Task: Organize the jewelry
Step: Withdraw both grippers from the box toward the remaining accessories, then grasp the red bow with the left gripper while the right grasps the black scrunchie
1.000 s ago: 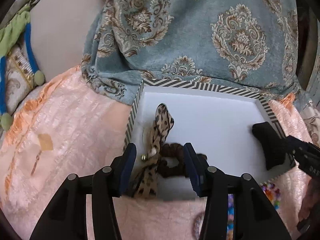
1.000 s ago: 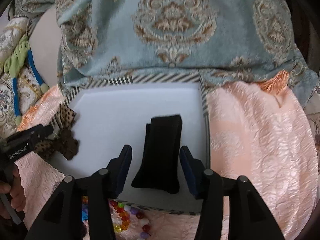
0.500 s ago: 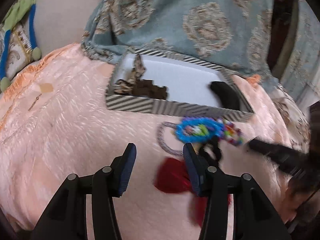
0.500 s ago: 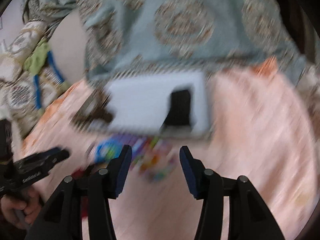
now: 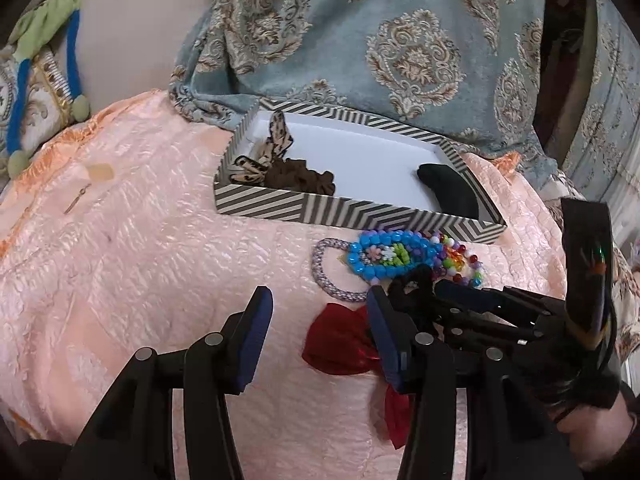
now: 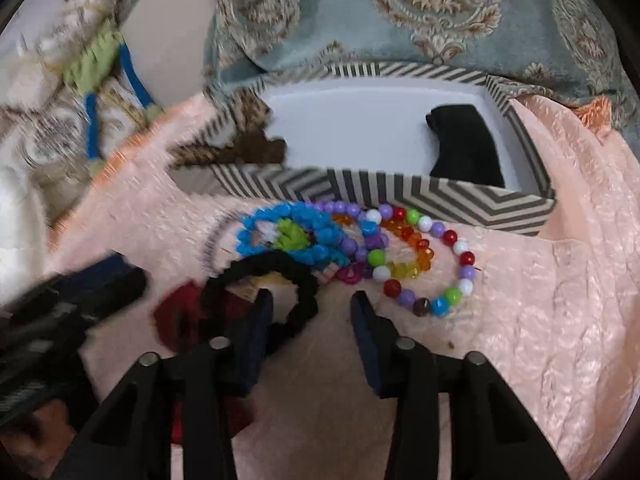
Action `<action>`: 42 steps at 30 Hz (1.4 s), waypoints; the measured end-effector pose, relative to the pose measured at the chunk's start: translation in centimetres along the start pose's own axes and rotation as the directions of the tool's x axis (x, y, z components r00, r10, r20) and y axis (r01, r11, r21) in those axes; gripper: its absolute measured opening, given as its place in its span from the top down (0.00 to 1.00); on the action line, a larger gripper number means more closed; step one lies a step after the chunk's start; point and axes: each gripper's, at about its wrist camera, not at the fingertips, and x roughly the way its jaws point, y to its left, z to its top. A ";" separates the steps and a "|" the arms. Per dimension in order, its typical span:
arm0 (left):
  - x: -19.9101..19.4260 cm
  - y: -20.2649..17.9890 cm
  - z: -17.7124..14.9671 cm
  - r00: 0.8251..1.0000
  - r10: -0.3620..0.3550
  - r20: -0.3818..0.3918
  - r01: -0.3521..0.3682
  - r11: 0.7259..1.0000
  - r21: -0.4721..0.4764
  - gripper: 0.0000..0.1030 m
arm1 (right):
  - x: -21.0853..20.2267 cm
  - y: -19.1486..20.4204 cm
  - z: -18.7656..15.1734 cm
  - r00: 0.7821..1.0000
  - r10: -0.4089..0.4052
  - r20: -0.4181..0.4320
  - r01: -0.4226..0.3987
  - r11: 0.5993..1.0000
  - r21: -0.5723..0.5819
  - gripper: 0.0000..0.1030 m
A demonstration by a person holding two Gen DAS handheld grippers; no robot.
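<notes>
A black-and-white striped box [image 5: 360, 212] [image 6: 440, 196] holds a leopard-print bow [image 5: 276, 140], a brown scrunchie [image 5: 300, 178] and a black cloth piece [image 5: 448, 192] [image 6: 468, 144]. In front of it lie a blue beaded bracelet [image 5: 380, 256] [image 6: 296, 236], coloured bead strings [image 6: 424, 260], a lilac rope ring [image 5: 324, 272], a red bow [image 5: 340, 344] and a black scrunchie [image 6: 272, 264]. My left gripper [image 5: 320, 320] stands open above the cloth, with the bow's edge beside its right finger. My right gripper [image 6: 310, 312] is closing, the scrunchie's near side between its fingers, close to the left finger.
Everything rests on a pink textured bedspread [image 5: 140, 240]. A blue-grey patterned blanket [image 5: 400, 40] is heaped behind the box. A green and blue cord [image 5: 24, 92] lies at the far left. The left gripper [image 6: 80, 292] shows blurred at the left in the right wrist view.
Both grippers drew back from the box to the pile in front of it. The right jaws narrowed around the black scrunchie. The left jaws kept their width.
</notes>
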 end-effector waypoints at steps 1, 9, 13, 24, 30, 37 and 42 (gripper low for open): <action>0.1 0.2 0.0 1.000 0.004 -0.003 -0.004 1.000 -0.008 0.69 | 0.0 0.4 0.0 0.999 -0.032 0.006 0.032 0.999 -0.035 0.72; 0.3 -1.2 -0.6 0.996 -0.079 -0.030 0.080 0.997 0.023 0.69 | -2.9 -2.1 -1.7 0.995 -0.099 -0.014 0.099 0.995 0.006 0.95; 1.1 -3.4 -1.4 0.990 -0.116 -0.084 0.123 0.989 0.081 0.69 | -4.5 -4.5 -2.6 0.991 -0.129 -0.026 0.131 0.987 0.095 0.95; 2.6 -3.9 -2.4 0.990 -0.075 -0.118 0.087 0.991 0.102 1.00 | -3.8 -4.5 -2.7 0.990 -0.130 -0.050 0.134 0.985 0.106 0.94; 0.7 -2.5 -1.2 0.996 -0.089 -0.022 0.090 0.994 0.065 1.00 | -3.7 -4.5 -2.7 0.990 -0.128 -0.063 0.134 0.985 0.106 0.94; 0.9 -1.2 -0.8 0.999 0.049 0.005 -0.049 0.998 0.045 1.00 | -4.5 -4.5 -2.6 0.994 -0.113 -0.012 0.114 0.987 0.115 0.94; 1.2 -0.5 -0.9 0.998 0.063 -0.014 -0.063 0.998 0.020 1.00 | -6.1 -4.4 -2.0 0.987 -0.141 0.072 0.132 0.984 0.122 0.94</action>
